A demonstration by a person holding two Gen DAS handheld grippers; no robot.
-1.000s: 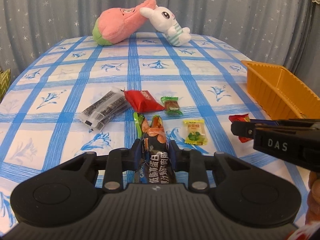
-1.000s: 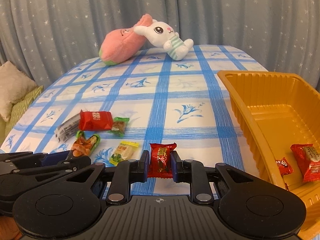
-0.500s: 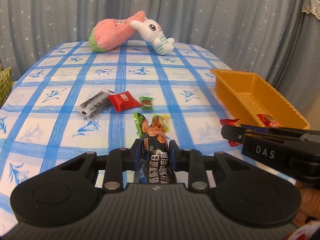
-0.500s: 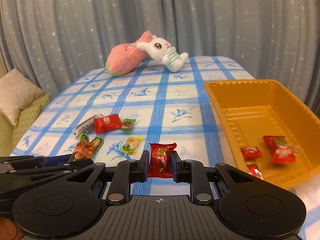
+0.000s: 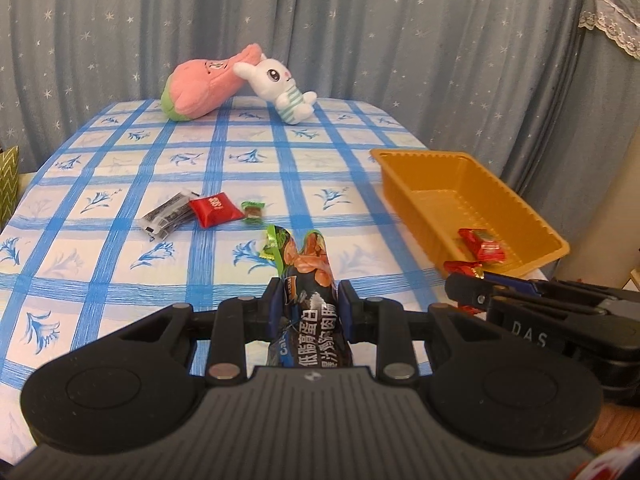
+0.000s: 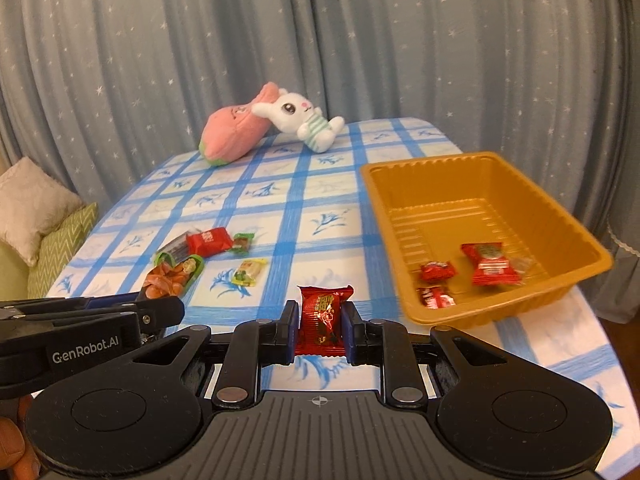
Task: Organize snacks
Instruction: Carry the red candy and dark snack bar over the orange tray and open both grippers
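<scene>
Over on the left of the blue-checked cloth covering the counter (image 6: 320, 184), a black-and-white flat sachet (image 5: 168, 216) lies touching a red square foil packet (image 5: 215, 210), with a small green-wrapped candy (image 5: 253, 213) just beside that and a yellow-and-green wrapped sweet (image 6: 249, 271) nearer the front. The left tool (image 5: 309, 300) is up off the cloth, its jaws clamped on a long dark snack pouch with green top and orange nut print (image 5: 310, 280), the pouch poking out forward between the pads. Next along, the right tool (image 6: 320, 320) is pinched tight on a small red foil candy with gold lettering (image 6: 322, 320), holding it upright above the cloth, just short of the near left corner of the orange plastic tray (image 6: 384, 216). In the tray's near end sit three red-wrapped candies (image 6: 490, 264), one bigger, two small. At the far edge, a pink plush peach (image 6: 234, 136) leans against a white plush rabbit in a striped top (image 6: 300, 120), with a grey star-print curtain (image 6: 360, 40) behind.
</scene>
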